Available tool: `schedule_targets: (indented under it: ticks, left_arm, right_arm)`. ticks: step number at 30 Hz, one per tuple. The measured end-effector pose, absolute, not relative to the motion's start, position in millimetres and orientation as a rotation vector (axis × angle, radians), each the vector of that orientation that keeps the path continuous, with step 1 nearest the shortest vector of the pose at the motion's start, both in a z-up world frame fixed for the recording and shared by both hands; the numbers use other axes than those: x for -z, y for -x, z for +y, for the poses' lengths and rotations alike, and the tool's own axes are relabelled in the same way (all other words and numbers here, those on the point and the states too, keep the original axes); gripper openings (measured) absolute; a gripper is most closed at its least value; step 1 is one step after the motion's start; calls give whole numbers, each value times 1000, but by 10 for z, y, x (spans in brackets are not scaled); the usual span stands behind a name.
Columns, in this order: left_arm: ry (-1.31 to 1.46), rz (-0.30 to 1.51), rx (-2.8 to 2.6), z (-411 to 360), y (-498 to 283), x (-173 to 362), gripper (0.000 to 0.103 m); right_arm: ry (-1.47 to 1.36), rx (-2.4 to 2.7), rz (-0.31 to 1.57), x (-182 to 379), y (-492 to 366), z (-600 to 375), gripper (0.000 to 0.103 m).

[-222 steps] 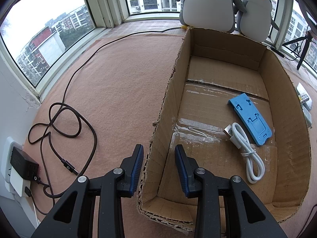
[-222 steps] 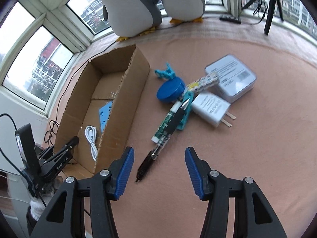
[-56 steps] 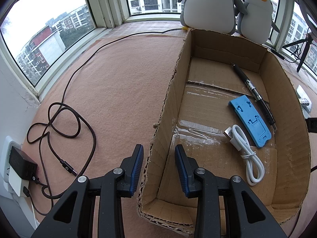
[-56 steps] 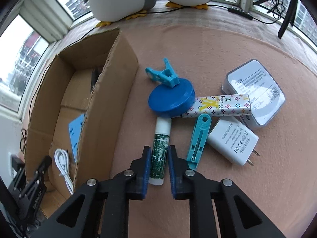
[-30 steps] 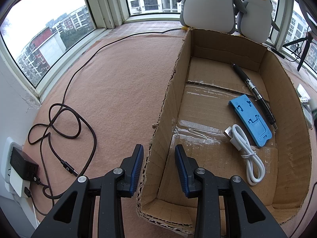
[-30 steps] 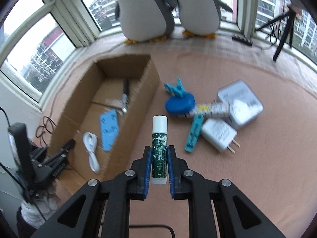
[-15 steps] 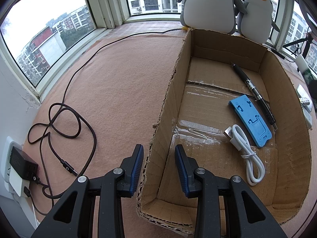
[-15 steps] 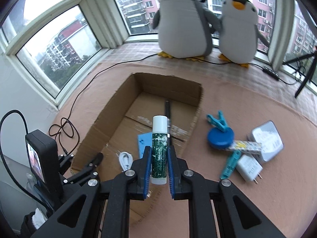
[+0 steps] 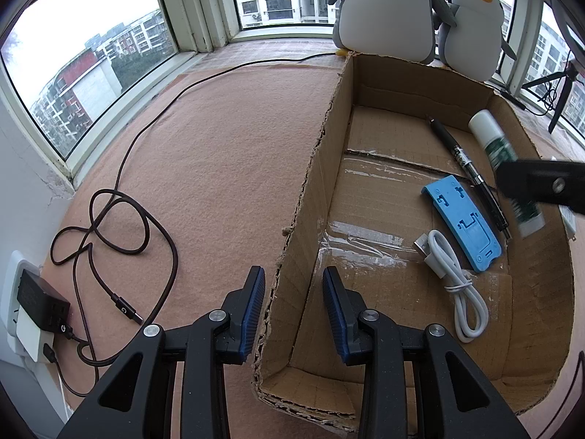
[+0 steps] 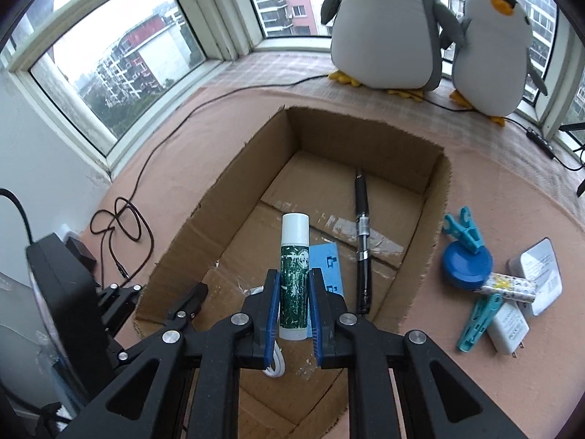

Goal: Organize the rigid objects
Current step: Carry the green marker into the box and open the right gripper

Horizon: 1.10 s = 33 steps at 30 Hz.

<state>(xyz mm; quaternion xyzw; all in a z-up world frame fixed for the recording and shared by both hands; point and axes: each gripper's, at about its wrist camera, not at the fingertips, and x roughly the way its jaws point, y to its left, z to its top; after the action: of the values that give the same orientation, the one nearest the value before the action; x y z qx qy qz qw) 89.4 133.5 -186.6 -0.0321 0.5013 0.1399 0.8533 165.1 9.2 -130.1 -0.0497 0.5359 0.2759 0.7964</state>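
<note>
The right gripper (image 10: 294, 305) is clamped on a green-and-white glue stick (image 10: 293, 278) and now hangs over the open cardboard box (image 10: 437, 197), where half a second ago it was only nearing the box's edge and two seconds ago it was closing on the stick down in the pile on the carpeted floor. In the left wrist view the glue stick (image 9: 493, 142) shows tilted above the right side of the cardboard box (image 9: 314, 168), over the black pen (image 9: 468, 172) and near the blue phone stand (image 9: 460, 219) and white USB cable (image 9: 453, 278) lying on the bottom. So the carry looks essentially finished, and what remains for this item is probably to lower it and let go. The left gripper (image 9: 294, 314) is open, its fingers straddling the near left wall of the box without pinching it (it has not shifted across these frames). Outside, the blue round tin (image 10: 468, 263), a teal clip (image 10: 464, 232), a patterned tube (image 10: 510, 287), a white charger plug (image 10: 508, 329) and a white boxed item (image 10: 541, 274) lie in a loose heap just right of the box, unsorted.
</note>
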Motion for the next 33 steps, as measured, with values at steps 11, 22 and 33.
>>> schedule_targets:
  ticks: [11, 22, 33]
  left_arm:
    - [65, 1055, -294, 1342, -887, 1866, 36]
    - [66, 1054, -293, 1345, -880, 1865, 36]
    - [64, 1057, -290, 1349, -887, 1863, 36]
  right_arm:
    - [117, -605, 1170, 1379, -1613, 142, 21]
    - [68, -617, 1134, 1222, -1537, -64, 39]
    - [68, -578, 1028, 1003, -1396, -771, 48]
